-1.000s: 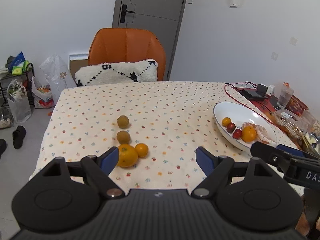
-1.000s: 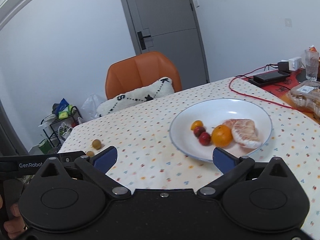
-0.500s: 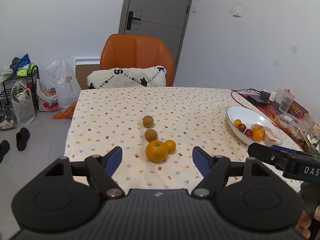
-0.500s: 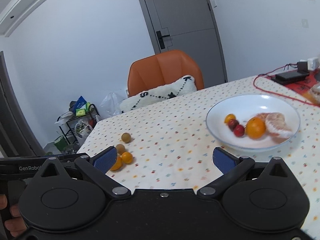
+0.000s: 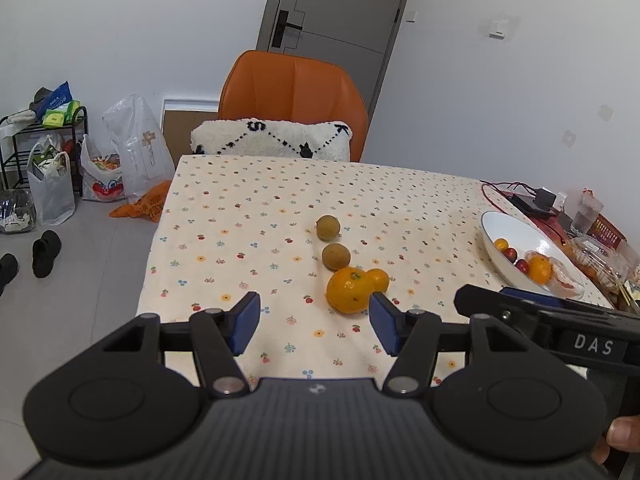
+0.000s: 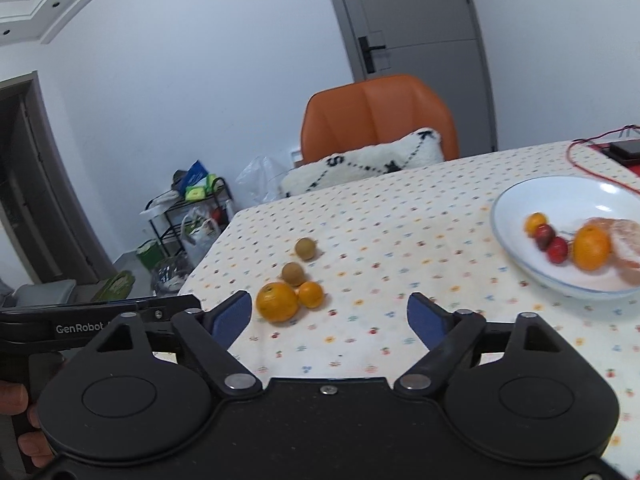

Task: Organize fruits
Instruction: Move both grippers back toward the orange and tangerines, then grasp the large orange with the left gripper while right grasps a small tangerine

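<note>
A large orange [image 5: 347,290] lies on the dotted tablecloth with a small orange [image 5: 379,279] touching it and two brown round fruits [image 5: 335,256] in a line behind. They also show in the right wrist view [image 6: 277,301]. A white plate [image 5: 516,230] at the right holds small oranges, red fruits and a peeled citrus [image 6: 591,243]. My left gripper [image 5: 314,327] is open and empty, just short of the large orange. My right gripper [image 6: 331,320] is open and empty, above the table's near edge, to the right of the fruit group.
An orange chair [image 5: 293,100] with a white cushion [image 5: 272,140] stands at the table's far side. Cables, a glass and packets [image 5: 576,220] crowd the far right. Bags and a rack [image 5: 52,152] stand on the floor at the left.
Both grippers have swung left and pulled back. The loose fruit group now sits near the middle of both views and the plate has slid to the right. Both grippers stay open.
</note>
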Action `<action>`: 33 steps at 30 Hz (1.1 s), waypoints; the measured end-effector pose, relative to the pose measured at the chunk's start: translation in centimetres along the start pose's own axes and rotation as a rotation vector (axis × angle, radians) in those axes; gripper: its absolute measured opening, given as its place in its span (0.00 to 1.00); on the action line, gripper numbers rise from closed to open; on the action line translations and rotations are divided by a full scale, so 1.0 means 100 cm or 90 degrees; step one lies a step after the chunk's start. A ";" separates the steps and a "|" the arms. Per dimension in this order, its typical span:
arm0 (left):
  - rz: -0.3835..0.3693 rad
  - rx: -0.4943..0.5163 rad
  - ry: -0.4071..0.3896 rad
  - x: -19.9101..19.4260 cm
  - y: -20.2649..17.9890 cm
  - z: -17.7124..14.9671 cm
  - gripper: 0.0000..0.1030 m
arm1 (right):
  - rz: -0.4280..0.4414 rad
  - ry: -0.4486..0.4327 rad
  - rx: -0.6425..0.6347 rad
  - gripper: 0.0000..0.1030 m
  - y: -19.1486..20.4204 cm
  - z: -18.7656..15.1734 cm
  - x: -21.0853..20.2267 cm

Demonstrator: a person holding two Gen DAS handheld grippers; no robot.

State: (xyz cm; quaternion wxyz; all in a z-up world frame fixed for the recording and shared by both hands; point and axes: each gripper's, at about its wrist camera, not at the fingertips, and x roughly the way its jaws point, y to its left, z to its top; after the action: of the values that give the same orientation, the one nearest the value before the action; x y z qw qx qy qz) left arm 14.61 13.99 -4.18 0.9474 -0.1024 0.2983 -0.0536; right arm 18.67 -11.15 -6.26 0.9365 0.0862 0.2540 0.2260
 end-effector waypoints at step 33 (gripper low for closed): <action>-0.023 0.004 0.033 0.062 -0.007 0.007 0.36 | 0.036 0.067 0.028 0.69 -0.034 0.013 0.079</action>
State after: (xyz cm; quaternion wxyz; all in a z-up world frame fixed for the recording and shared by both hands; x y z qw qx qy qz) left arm 20.04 12.41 -6.91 0.9386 -0.1029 0.3208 -0.0741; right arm 26.65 -10.52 -9.54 0.9129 0.1021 0.3050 0.2512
